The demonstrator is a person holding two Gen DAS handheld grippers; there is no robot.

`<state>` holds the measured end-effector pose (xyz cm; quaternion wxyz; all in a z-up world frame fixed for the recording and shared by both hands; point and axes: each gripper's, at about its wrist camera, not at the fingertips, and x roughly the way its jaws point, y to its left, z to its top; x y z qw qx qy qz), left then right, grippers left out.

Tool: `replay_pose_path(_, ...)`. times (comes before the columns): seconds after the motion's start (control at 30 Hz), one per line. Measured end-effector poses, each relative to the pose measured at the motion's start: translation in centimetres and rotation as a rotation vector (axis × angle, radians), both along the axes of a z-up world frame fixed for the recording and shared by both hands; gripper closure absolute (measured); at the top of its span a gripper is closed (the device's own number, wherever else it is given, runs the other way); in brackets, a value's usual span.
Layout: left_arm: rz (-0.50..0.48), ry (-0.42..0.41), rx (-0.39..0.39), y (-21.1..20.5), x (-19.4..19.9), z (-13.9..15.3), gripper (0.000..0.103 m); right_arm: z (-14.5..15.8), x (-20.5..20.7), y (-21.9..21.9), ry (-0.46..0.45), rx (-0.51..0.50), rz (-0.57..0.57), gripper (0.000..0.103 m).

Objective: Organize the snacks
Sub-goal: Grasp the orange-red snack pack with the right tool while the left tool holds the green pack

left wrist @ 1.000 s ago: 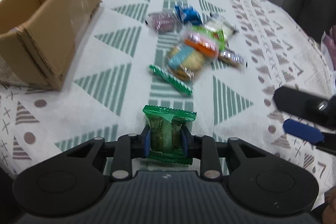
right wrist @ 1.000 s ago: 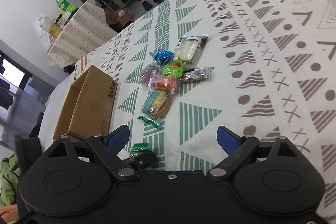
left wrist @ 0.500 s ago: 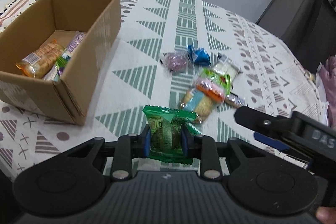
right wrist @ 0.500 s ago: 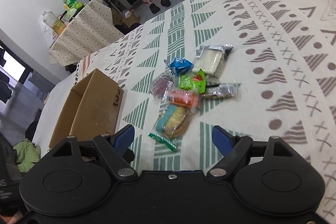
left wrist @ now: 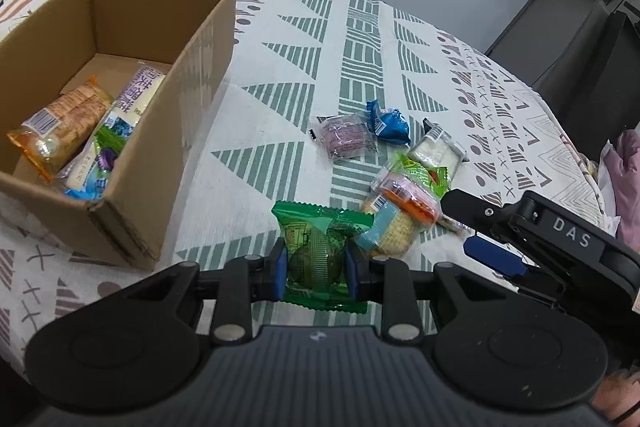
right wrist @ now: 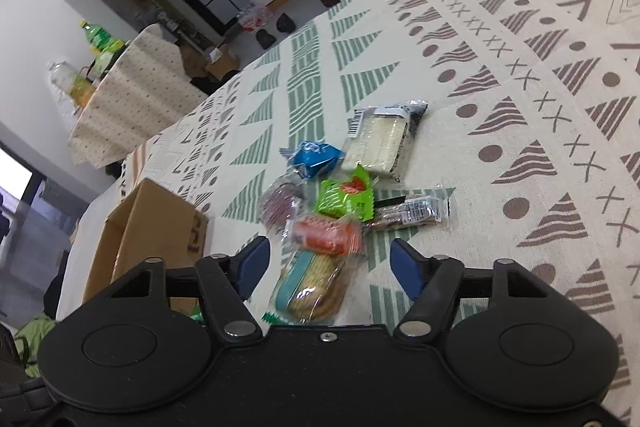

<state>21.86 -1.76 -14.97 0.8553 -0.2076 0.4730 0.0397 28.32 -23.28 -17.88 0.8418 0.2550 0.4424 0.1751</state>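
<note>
Between the left tool's closed fingers a green pack is gripped; it should be carried left, released over the box. Right tool gapes empty.

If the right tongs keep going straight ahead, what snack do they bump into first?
Probably the biscuit packet, which lies right between the open right tongs. The orange packet sits just beyond it. Depth is hard to judge here.

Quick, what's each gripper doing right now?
Left gripper: closed on the green snack packet.
Right gripper: open, holding nothing.
</note>
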Motion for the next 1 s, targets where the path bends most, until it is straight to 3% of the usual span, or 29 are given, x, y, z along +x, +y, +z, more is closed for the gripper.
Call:
replay_pose_path(0.5, -0.014, 0.050, -0.032, 0.7, 2.5, -2.4, 0.076, -2.9, 3.3, 1.0, 0.073, 0.044, -0.015, 0.040)
replay_pose_path(0.6, -0.013, 0.054, -0.028, 0.7, 2.8, -2.6, 0.076, -3.0, 3.3, 1.2, 0.071, 0.040, 0.006, 0.051)
replay_pose_path(0.63, -0.012, 0.056, -0.028, 0.7, 2.8, -2.6, 0.076, -3.1, 3.4, 1.2, 0.075, 0.053, 0.018, 0.063)
replay_pose_path(1.0, -0.014, 0.009, -0.007, 0.4, 2.2, -0.6, 0.076, -0.3, 2.1, 1.6, 0.018, 0.018, 0.067, 0.079)
